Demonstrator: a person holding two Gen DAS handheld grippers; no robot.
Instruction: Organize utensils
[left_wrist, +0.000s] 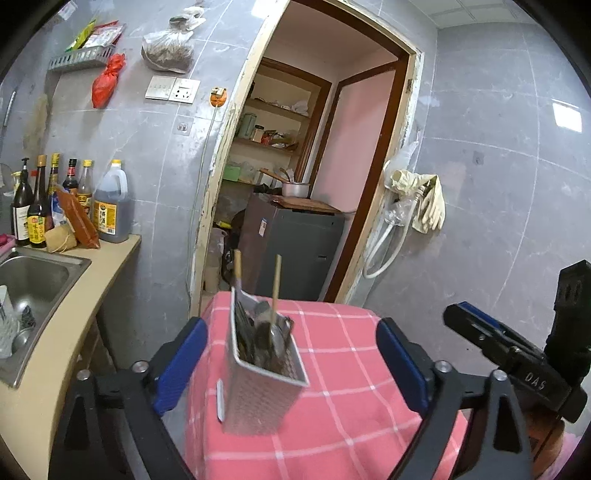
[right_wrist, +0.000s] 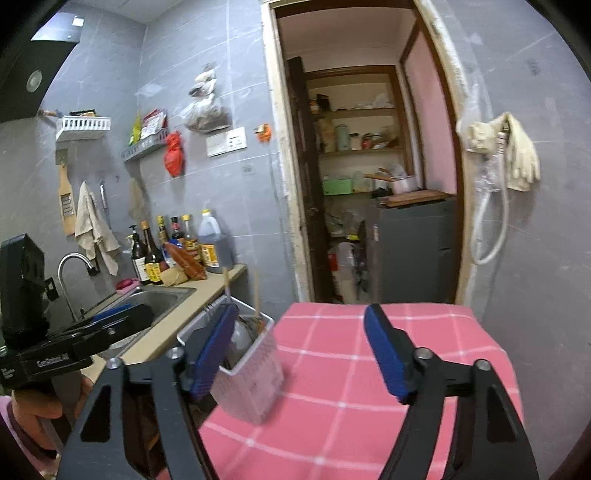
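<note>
a perforated silver metal utensil holder (left_wrist: 264, 384) is standing on the pink checked tablecloth (left_wrist: 343, 373), close to the cloth's left edge and nearer the near side than the far one. it is looking tilted in both views (the fisheye lens may be adding to that). dark utensils and a metal spoon (left_wrist: 276, 338) are packed inside it, and two pale wooden sticks (left_wrist: 275, 291) are poking up above its rim.

the left gripper (left_wrist: 291, 363) is hovering with its blue-padded fingers (left_wrist: 183, 363) spread wide, one on each side of the holder and touching neither wall. the right gripper (right_wrist: 306, 356) is likewise standing wide open and holding nothing; its left blue pad is overlapping the holder's near left corner in the right wrist view, though whether it is touching cannot be told. its other finger is hanging over bare cloth.

beyond the cloth's left edge, a steel sink (left_wrist: 35, 280) is sitting in a beige counter (left_wrist: 74, 321), and a row of dark sauce bottles (left_wrist: 70, 199) is standing along the counter's far edge against the grey tiled wall.
</note>
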